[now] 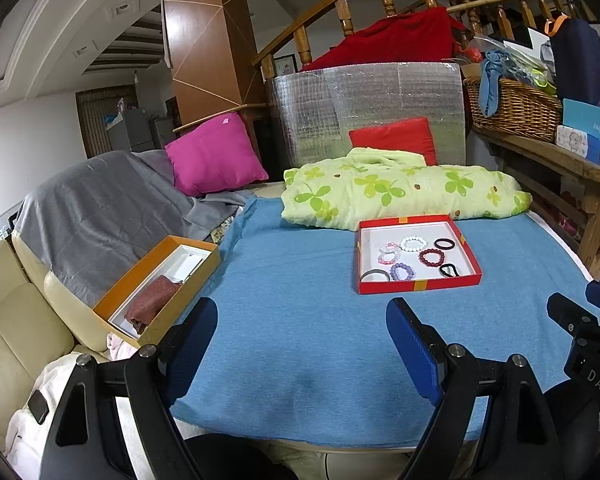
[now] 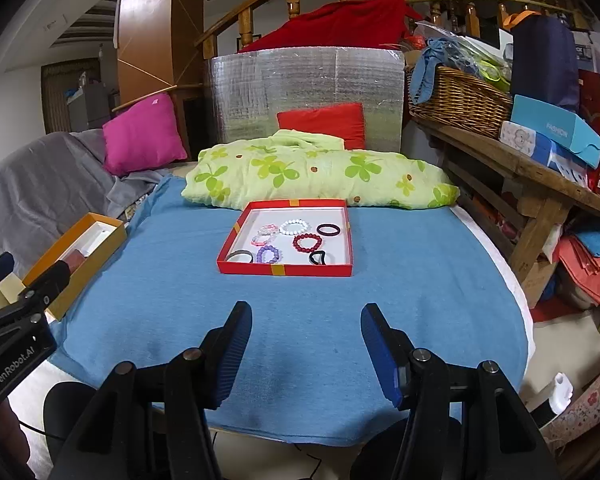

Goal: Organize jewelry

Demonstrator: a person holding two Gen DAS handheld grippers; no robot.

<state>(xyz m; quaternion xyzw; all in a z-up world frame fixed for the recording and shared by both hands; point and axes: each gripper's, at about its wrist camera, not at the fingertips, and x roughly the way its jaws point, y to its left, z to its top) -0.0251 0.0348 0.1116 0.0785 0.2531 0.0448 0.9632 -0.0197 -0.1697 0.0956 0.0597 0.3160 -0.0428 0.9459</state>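
left gripper view alone shows brown cloth inside orange box

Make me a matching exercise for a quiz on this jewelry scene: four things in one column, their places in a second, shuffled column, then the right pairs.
Things:
1. white bead bracelet
2. purple bead bracelet
3. orange box
4. green clover blanket

Places:
A. at the left edge of the blue cloth
B. behind the red tray
C. in the tray's far row
D. in the tray's near row

Pairs: 1-C, 2-D, 3-A, 4-B
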